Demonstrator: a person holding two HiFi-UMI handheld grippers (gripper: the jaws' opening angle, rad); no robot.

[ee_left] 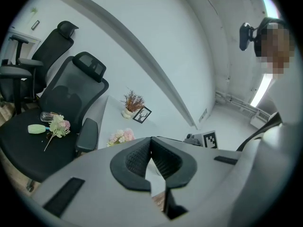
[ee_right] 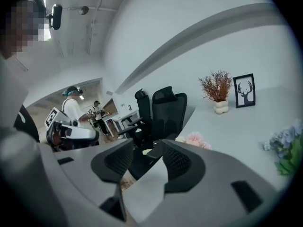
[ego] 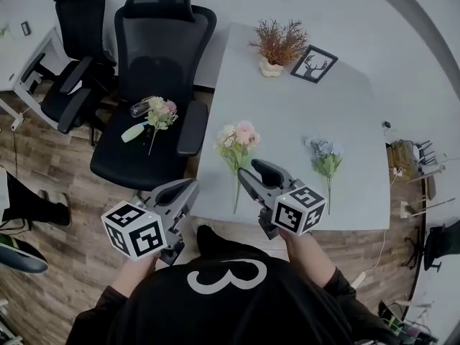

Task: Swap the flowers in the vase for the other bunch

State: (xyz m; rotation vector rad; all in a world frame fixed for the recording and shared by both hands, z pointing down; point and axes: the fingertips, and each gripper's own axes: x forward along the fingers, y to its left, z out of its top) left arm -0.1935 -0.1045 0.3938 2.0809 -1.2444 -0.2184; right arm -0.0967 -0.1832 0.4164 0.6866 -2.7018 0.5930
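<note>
The grey table (ego: 287, 113) is filling most of the head view, and a black office chair (ego: 154, 49) is standing at its left edge. Both grippers are hanging at the near edge of the table, close to the person. The left gripper (ego: 192, 185) is keeping its jaws together with nothing in them. The right gripper (ego: 248, 168) is holding its jaws partly apart and is also gripping nothing; only the chair and floor are showing through the gap.

A pink bunch (ego: 239, 139) is lying flat on the table just ahead of the right gripper. A blue bunch (ego: 325, 151) is lying to its right, well apart from it. A third bunch (ego: 162, 112) is lying on the chair seat.

The small white vase (ego: 272, 67) is standing at the far end of the table beside a picture frame (ego: 314, 64), and the dried brown plant (ego: 280, 40) is still sitting in it. So, as I am judging it, the swap is not yet begun: the old plant is waiting to be pulled out and a bunch put in. Which bunch is meant, I cannot tell.
</note>
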